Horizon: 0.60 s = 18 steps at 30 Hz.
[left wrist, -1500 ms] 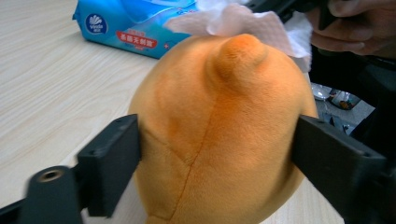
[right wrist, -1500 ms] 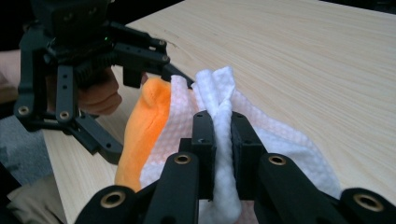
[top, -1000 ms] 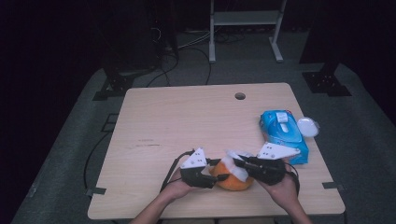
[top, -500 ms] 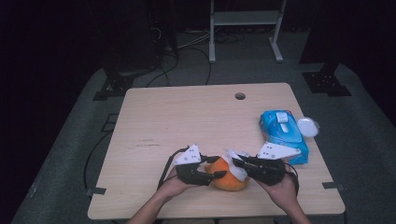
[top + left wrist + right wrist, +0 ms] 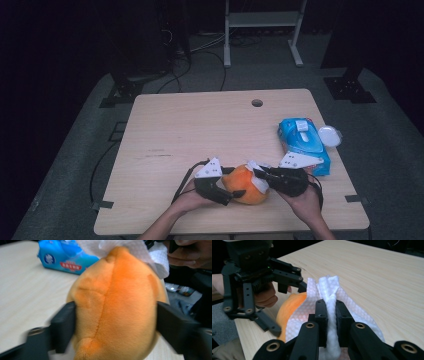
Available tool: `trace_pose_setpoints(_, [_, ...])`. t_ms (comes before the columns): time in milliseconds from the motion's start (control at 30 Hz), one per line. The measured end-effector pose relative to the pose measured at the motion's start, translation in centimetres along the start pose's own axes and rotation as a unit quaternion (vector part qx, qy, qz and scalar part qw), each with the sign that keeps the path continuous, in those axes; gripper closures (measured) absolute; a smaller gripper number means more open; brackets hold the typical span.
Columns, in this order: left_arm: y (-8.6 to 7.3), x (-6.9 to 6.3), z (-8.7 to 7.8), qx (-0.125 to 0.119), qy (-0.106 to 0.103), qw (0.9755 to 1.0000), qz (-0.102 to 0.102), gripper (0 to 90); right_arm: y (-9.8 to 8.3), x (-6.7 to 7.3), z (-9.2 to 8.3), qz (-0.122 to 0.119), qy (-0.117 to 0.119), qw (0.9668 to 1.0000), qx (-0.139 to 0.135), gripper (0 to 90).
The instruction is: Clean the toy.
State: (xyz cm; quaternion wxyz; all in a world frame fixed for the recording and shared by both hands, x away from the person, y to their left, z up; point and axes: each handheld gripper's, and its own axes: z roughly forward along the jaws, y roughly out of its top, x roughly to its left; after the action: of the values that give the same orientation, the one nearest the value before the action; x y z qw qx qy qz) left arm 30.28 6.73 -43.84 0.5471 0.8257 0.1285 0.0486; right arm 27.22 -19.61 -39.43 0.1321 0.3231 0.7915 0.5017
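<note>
An orange plush toy [image 5: 245, 187] lies near the table's front edge, between my two grippers. My left gripper [image 5: 236, 182] comes at it from the left. Its jaws have just been opening and now stand wide on either side of the plush [image 5: 117, 307], brushing its flanks without squeezing. My right gripper [image 5: 331, 312] is shut on a bunched fold of a white wipe [image 5: 329, 287]. The wipe drapes over the plush's right end [image 5: 261, 184].
A blue pack of wipes [image 5: 302, 145] lies at the right edge of the wooden table [image 5: 200, 130], with a white round lid [image 5: 330, 135] beside it. A small hole [image 5: 257, 103] sits near the far edge. Cables and a white frame stand beyond.
The left gripper's jaws have spread apart around the orange plush. Both hands and the plush stay about where they were; the right gripper keeps its hold on the wipe.
</note>
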Motion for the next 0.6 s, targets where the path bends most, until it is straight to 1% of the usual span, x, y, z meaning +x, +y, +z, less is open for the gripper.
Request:
trace_pose_setpoints(33, [0.3, 0.0, -0.3, 0.002, 0.001, 1.0000, 0.003, 32.9, 0.1, 0.1, -0.1, 0.001, 0.001, 1.0000, -0.004, 81.9])
trace_pose_setpoints(100, [1.0, 0.0, -1.1, -0.002, 0.001, 1.0000, 0.006, 37.6, 0.4, 0.3, -0.4, 0.002, 0.005, 0.9998, -0.018, 82.2])
trace_pose_setpoints(133, [1.3, 0.1, -1.5, -0.002, 0.004, 1.0000, 0.008, 38.8, 0.6, 0.4, -0.6, 0.000, 0.005, 0.9997, -0.024, 82.1])
trace_pose_setpoints(167, [1.5, 0.2, -1.9, 0.000, 0.005, 1.0000, 0.003, 39.0, 0.7, 0.6, -0.8, 0.005, 0.011, 0.9996, -0.028, 82.0])
trace_pose_setpoints(233, [1.6, 0.3, -2.1, 0.005, 0.007, 1.0000, 0.001, 39.2, 1.0, 1.0, -0.9, 0.005, 0.026, 0.9988, -0.042, 82.0])
trace_pose_setpoints(267, [1.8, 0.2, -2.2, 0.014, 0.019, 0.9997, 0.007, 39.2, 1.2, 1.4, -0.8, -0.002, 0.030, 0.9986, -0.043, 82.1])
trace_pose_setpoints(333, [2.0, 0.1, -2.2, 0.016, 0.019, 0.9996, 0.009, 39.4, 1.5, 2.2, -0.6, -0.013, 0.042, 0.9981, -0.042, 82.0])
trace_pose_setpoints(367, [2.0, 0.1, -2.2, 0.016, 0.019, 0.9996, 0.009, 39.5, 1.5, 2.2, -0.6, -0.013, 0.042, 0.9981, -0.042, 82.0])
trace_pose_setpoints(400, [2.2, 0.0, -2.4, 0.012, 0.014, 0.9998, 0.010, 39.7, 1.5, 2.8, -0.1, -0.032, 0.034, 0.9984, -0.031, 81.9])
trace_pose_setpoints(433, [2.3, -0.1, -2.6, 0.012, 0.015, 0.9998, 0.012, 40.0, 1.4, 2.7, 0.0, -0.035, 0.031, 0.9986, -0.027, 81.9])
trace_pose_setpoints(467, [2.4, -0.1, -2.6, 0.009, 0.017, 0.9998, 0.012, 40.2, 1.3, 2.4, 0.1, -0.025, 0.032, 0.9988, -0.026, 81.9])
trace_pose_setpoints(500, [2.4, -0.1, -2.7, 0.008, 0.017, 0.9998, 0.008, 40.5, 1.1, 2.0, 0.1, -0.016, 0.030, 0.9991, -0.025, 81.9])
trace_pose_setpoints(567, [2.3, 0.0, -2.6, 0.004, 0.016, 0.9999, 0.001, 40.8, 0.9, 1.3, 0.0, -0.003, 0.024, 0.9994, -0.025, 81.9])
trace_pose_setpoints(600, [2.3, 0.0, -2.6, 0.004, 0.015, 0.9999, 0.002, 40.7, 1.0, 1.3, -0.1, 0.000, 0.020, 0.9994, -0.029, 81.9])
